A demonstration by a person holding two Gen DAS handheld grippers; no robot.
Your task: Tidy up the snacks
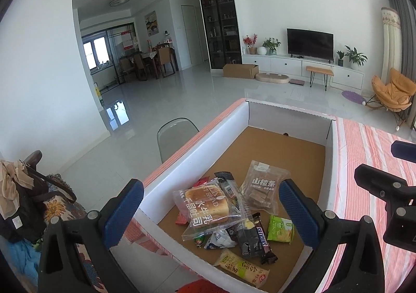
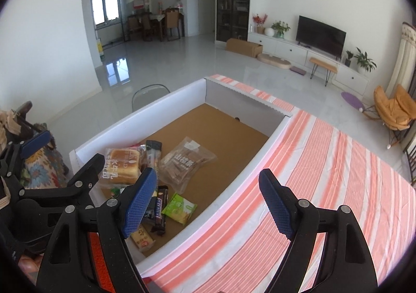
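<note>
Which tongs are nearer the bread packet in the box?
Left. The left tongs hang open right over the bread packet in the box. The right tongs are open off to its right, over the box's striped edge.

Orange-striped cloth (image 2: 325,163), white-walled box (image 2: 161,100)

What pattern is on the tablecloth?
Orange-pink and white stripes on the tablecloth, clearest in the right wrist view.

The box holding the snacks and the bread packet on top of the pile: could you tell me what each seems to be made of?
The box looks like cardboard: matte brown floor, smooth white walls, a wavy cut edge along the far rim. The bread packet seems thin clear plastic film, glossy and crinkled, with the loaf visible through it.
</note>
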